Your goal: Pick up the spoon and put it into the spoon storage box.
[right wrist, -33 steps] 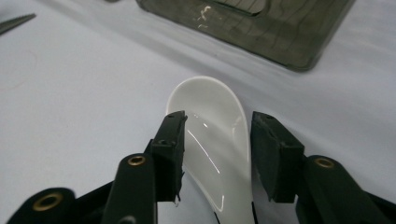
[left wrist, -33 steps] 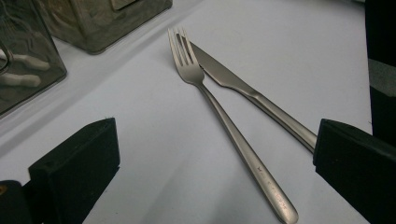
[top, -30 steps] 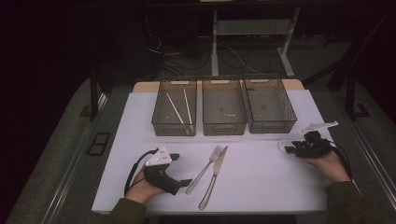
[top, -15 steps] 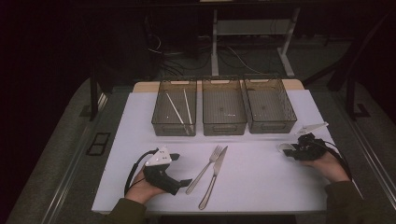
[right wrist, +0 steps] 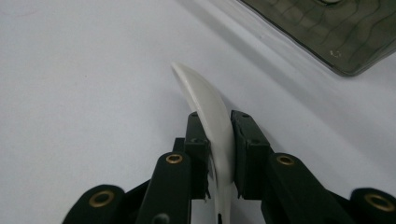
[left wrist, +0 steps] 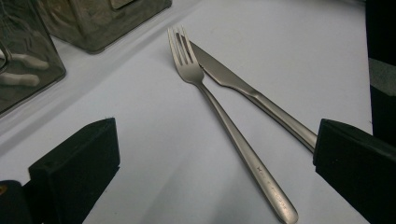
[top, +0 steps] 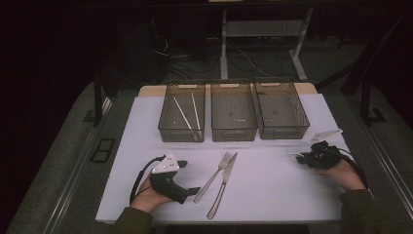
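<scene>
Over to the right of the three smoky plastic bins (top: 234,119), the right gripper (right wrist: 219,140) has its jaws pinched onto a smooth, curved white spoon (right wrist: 205,105), bowl pointing away along the jaws. Nearer the bins' front, a matte steel fork (left wrist: 219,112) and knife (left wrist: 252,95) lie crossed on the white table (top: 272,185), tips toward the bins. The left gripper (top: 187,187) rests beside them, jaws wide apart, empty.

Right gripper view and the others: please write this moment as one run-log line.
right gripper: shut on white spoon | left gripper: open near fork, knife | left bin: chopsticks
</scene>
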Tool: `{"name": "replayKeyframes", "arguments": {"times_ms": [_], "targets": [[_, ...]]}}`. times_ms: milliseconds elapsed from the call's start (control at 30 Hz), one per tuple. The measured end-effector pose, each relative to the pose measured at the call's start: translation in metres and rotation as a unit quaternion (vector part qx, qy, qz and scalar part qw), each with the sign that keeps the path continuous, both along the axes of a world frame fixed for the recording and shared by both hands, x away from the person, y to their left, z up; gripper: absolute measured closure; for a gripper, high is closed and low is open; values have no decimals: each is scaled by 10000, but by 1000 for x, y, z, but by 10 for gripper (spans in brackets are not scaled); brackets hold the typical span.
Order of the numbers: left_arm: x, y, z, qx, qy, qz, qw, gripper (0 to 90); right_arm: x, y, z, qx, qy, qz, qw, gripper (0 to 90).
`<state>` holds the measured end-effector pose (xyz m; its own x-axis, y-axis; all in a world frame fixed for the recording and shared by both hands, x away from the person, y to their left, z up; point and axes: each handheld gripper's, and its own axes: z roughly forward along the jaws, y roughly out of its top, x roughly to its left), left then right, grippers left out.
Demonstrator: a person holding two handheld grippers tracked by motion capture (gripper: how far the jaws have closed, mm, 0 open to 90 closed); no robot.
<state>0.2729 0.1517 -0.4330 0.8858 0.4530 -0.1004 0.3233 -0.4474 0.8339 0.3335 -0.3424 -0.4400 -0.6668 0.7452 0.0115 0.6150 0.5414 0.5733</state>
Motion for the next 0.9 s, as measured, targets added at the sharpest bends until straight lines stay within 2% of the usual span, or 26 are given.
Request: {"name": "replayKeyframes", "arguments": {"times_ms": [400, 600, 900], "targets": [[1, 1, 1, 17, -16, -22, 10000, 0, 1, -1, 1, 100, 76, -73, 9999, 788], [0, 1, 0, -27, -3, -4, 10000, 0, 0, -7, 9, 428, -39, -203, 9989, 789], [1, 1, 0, -17, -16, -17, 10000, 0, -3, -9, 23, 783, -221, -296, 9962, 789]]}}
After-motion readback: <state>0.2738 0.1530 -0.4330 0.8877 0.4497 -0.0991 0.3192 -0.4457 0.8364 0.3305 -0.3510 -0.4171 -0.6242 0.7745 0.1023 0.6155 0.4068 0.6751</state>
